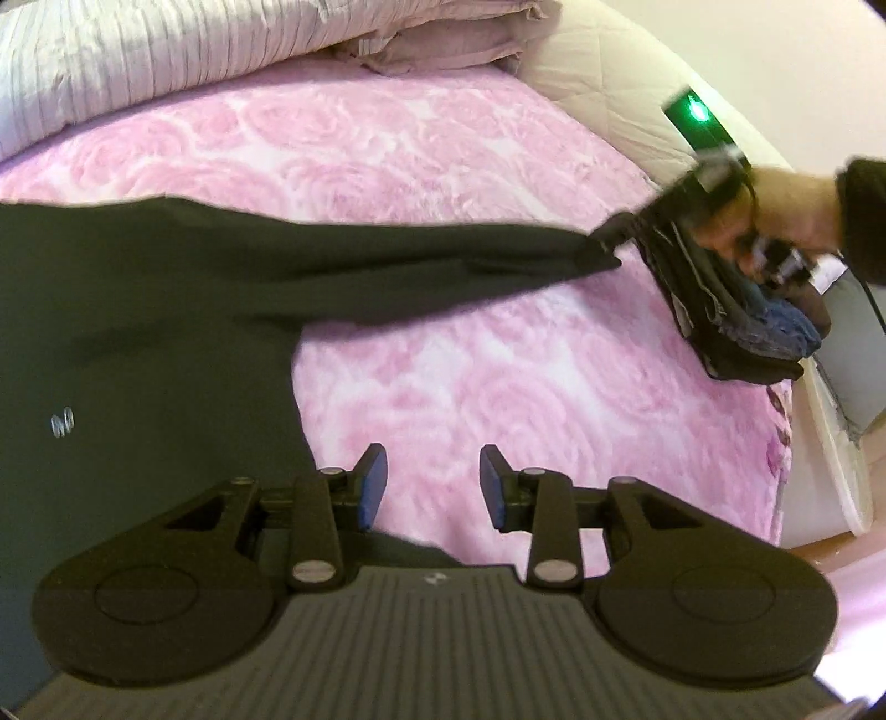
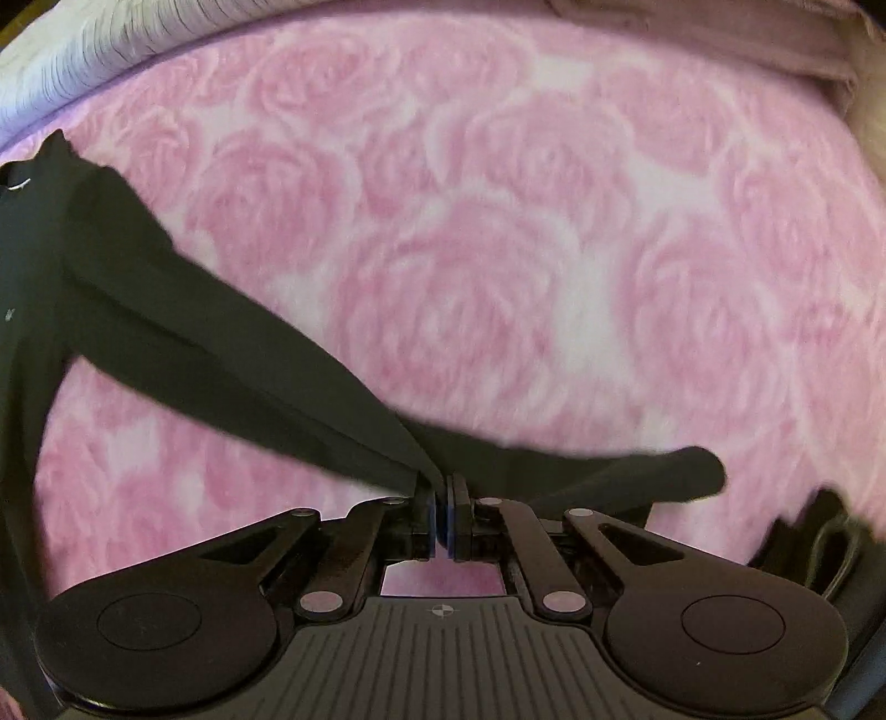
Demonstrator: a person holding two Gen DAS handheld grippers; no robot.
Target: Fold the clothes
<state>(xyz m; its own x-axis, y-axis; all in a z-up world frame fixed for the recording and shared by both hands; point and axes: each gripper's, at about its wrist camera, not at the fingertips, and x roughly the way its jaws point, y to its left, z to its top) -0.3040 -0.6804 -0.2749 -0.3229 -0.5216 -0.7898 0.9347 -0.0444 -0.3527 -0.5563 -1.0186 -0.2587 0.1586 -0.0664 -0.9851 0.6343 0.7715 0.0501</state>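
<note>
A black garment with a small pale logo lies on the pink bed at the left of the left wrist view. Its long sleeve stretches to the right. My right gripper is shut on the sleeve's end, with the cloth pinched between its blue pads. The left wrist view shows that gripper at the sleeve tip, held by a hand. My left gripper is open over the blanket just right of the garment's body, with nothing between its fingers.
A pink rose-patterned blanket covers the bed. A stack of folded dark clothes sits by the bed's right edge. Striped bedding and pillows lie along the back.
</note>
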